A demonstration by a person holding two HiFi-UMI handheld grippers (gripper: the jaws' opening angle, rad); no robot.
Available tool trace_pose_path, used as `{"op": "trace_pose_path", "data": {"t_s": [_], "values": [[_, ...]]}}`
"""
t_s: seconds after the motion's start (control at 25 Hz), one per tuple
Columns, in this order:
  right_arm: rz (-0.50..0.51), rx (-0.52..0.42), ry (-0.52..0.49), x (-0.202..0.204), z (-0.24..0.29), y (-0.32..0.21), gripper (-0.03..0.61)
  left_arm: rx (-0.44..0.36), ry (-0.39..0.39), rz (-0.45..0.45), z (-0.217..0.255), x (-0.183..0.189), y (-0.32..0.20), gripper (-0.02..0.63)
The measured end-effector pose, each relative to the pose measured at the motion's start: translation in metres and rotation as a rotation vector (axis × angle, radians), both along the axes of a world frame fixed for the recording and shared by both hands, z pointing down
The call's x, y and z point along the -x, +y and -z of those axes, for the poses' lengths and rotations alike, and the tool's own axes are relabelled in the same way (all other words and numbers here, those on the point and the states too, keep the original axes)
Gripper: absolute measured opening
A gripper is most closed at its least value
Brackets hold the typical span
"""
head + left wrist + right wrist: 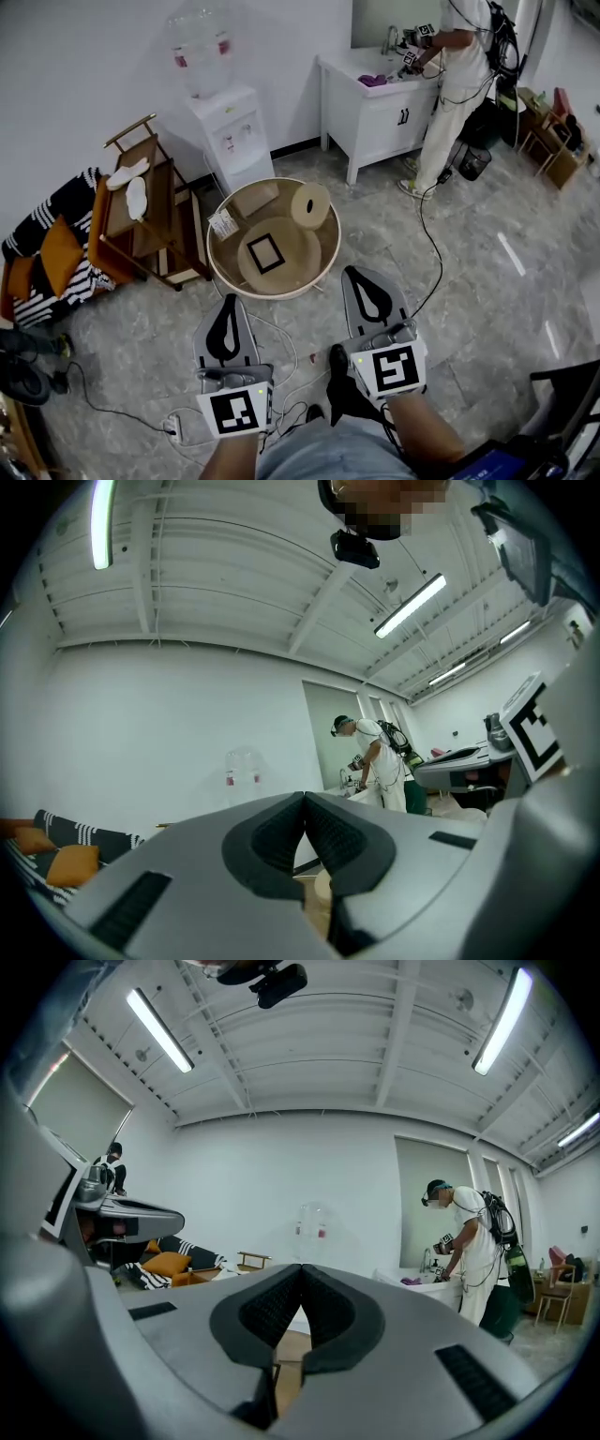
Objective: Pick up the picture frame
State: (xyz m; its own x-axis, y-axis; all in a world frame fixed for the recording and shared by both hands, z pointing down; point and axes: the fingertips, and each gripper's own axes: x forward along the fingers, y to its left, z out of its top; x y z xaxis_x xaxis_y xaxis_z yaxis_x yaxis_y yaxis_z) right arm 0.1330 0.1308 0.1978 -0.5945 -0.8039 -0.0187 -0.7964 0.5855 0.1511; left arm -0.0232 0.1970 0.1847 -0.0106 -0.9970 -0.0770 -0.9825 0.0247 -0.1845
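Note:
A small black picture frame lies flat on a round wooden lid inside a wide round basket on the floor ahead. My left gripper hangs shut near the basket's front left rim, holding nothing. My right gripper is shut too, just right of the basket and clear of it. In the left gripper view the jaws meet at their tips, pointing at the far wall. The right gripper view shows its jaws touching likewise, with a strip of wood below them.
The basket also holds a cardboard box, a round wooden disc and a small card. A water dispenser and wooden rack stand behind it. A person works at a white sink cabinet. Cables trail on the floor.

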Motion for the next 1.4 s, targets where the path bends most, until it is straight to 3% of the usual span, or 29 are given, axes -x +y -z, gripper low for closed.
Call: {"op": "trace_pose_path", "data": {"t_s": [0.4, 0.64, 0.88, 1.04, 1.2, 1.4], "values": [[0.13, -0.022, -0.046, 0.01, 0.024, -0.147, 0.014, -0.021, -0.053, 0.116, 0.029, -0.005, -0.124, 0.015], [0.197, -0.056, -0.061, 0.026, 0.04, -0.181, 0.012, -0.052, -0.071, 0.175, 0.042, 0.001, -0.15, 0.015], [0.237, -0.057, -0.043, 0.046, 0.038, -0.212, 0.013, -0.054, -0.021, 0.213, 0.04, 0.019, -0.182, 0.015], [0.251, -0.04, -0.027, 0.059, 0.026, -0.235, 0.014, -0.035, -0.039, 0.217, 0.028, 0.029, -0.205, 0.015], [0.255, -0.002, -0.008, 0.082, 0.012, -0.268, 0.014, -0.002, 0.018, 0.22, 0.014, 0.051, -0.241, 0.015], [0.26, 0.05, 0.011, 0.115, -0.013, -0.307, 0.014, 0.047, 0.025, 0.224, -0.008, 0.084, -0.28, 0.015]]}}
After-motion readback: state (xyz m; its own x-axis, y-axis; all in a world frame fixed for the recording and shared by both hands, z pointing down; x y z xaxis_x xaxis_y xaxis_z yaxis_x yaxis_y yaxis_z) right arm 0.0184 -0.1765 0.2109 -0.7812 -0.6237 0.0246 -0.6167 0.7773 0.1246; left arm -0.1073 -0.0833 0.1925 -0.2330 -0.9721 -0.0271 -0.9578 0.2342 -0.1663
